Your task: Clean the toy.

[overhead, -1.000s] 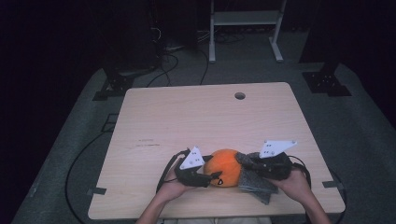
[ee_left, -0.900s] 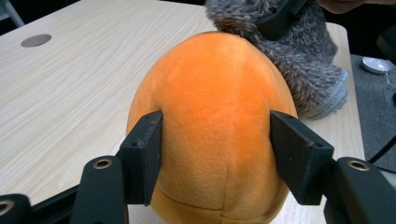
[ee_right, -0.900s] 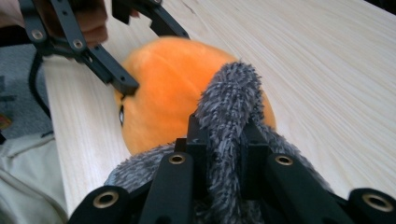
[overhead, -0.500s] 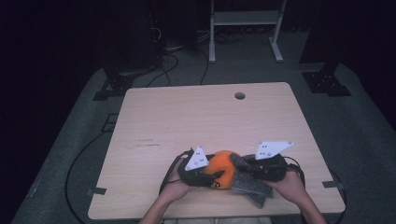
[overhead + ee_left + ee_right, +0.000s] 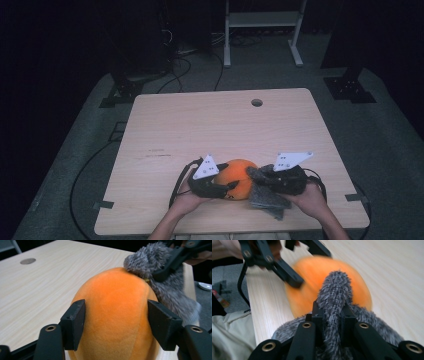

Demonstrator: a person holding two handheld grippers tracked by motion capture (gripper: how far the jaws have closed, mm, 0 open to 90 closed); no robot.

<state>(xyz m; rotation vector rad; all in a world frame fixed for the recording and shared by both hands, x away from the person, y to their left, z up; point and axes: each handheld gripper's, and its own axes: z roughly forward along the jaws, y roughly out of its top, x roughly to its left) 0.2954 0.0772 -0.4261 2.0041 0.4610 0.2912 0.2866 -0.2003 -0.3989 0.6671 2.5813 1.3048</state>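
An orange plush ball (image 5: 239,176) rests on the wooden table (image 5: 200,125) near its front edge. My left gripper (image 5: 231,187) grips it from the left, one jaw pressed on each side (image 5: 116,325). A grey furry cloth (image 5: 267,200) lies against the ball's right side and drapes onto its top (image 5: 172,290). My right gripper (image 5: 256,175) is shut on a raised fold of this cloth (image 5: 333,312). In the right gripper view the fold (image 5: 335,287) stands in front of the blurred ball (image 5: 359,287), with the left gripper (image 5: 313,268) behind it.
A round cable hole (image 5: 257,102) sits near the table's far edge. Cables trail off the front left corner (image 5: 175,190). A white frame (image 5: 260,20) and dark stands (image 5: 350,85) stand on the floor beyond. The person's lap is just below the front edge.
My right gripper has shifted slightly left with the grey cloth, closer over the ball. The ball and my left gripper have barely moved.
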